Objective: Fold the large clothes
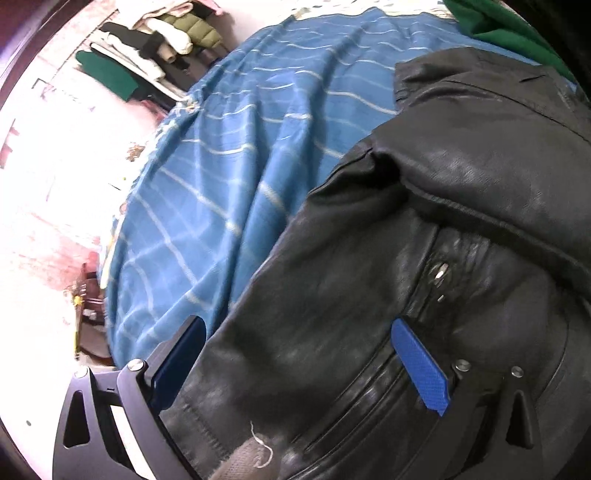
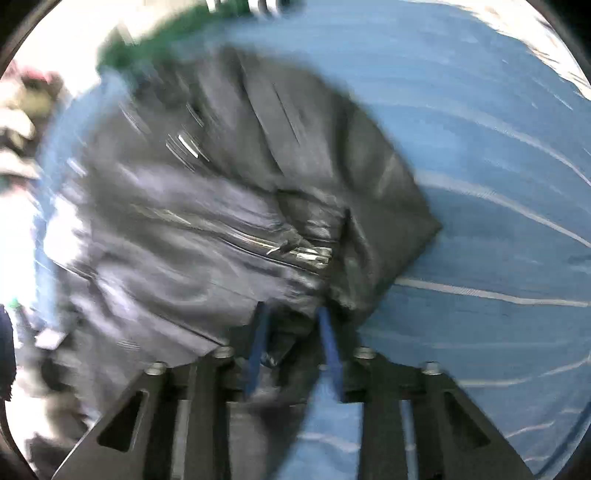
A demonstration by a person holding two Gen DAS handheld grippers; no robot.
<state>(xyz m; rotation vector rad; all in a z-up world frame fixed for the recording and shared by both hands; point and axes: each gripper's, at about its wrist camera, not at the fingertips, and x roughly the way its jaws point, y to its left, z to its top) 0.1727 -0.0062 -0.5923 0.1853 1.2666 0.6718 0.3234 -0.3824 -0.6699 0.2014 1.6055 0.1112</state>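
My left gripper (image 1: pixel 299 354) stands spread wide, its textured blue pads straddling the hem of the black leather jacket (image 1: pixel 424 229) without pressing it. The jacket lies crumpled on a blue bedsheet (image 1: pixel 229 147) crossed by thin white lines, its creased, glossy hide split by a metal zipper (image 1: pixel 441 271). My right gripper (image 2: pixel 295 347) pinches a fold of the jacket's edge between narrow blue pads; that view is blurred. A green garment (image 1: pixel 495 22) lies beyond the collar.

Blue white-striped bedspread (image 1: pixel 236 155) beside pale, overexposed floor (image 1: pixel 48 206) with piled clothes (image 1: pixel 155 40).
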